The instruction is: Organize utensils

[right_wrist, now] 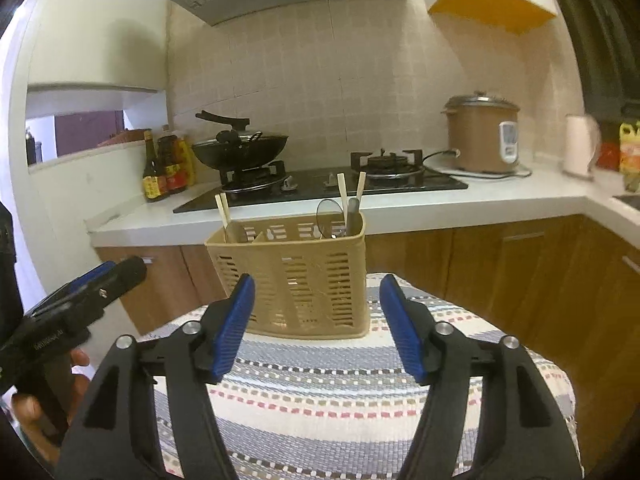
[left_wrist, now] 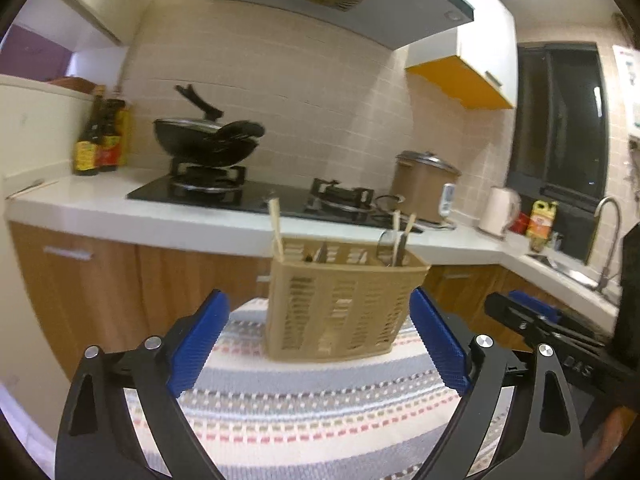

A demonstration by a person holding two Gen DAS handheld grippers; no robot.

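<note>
A tan slotted utensil caddy (left_wrist: 340, 304) (right_wrist: 296, 276) stands upright at the far end of a striped woven cloth (left_wrist: 320, 400) (right_wrist: 360, 392) over a small table. Pale chopsticks (left_wrist: 276, 228) (right_wrist: 221, 210) stick out of its left compartment. More chopsticks (right_wrist: 350, 192) and metal utensils (left_wrist: 394, 246) (right_wrist: 352, 216) stand in its right compartment. My left gripper (left_wrist: 320, 304) is open, its blue pads wide apart short of the caddy, nothing between them. My right gripper (right_wrist: 316, 296) is open too, nearer than the caddy and holding nothing.
Behind the table runs a white counter (left_wrist: 160, 216) (right_wrist: 480, 204) with a gas hob, a black wok (left_wrist: 208, 140) (right_wrist: 240, 148), sauce bottles (left_wrist: 100, 136) (right_wrist: 164, 168), a rice cooker (left_wrist: 424, 184) (right_wrist: 480, 136) and a kettle (left_wrist: 498, 210). A sink tap (left_wrist: 608, 236) is at the far right.
</note>
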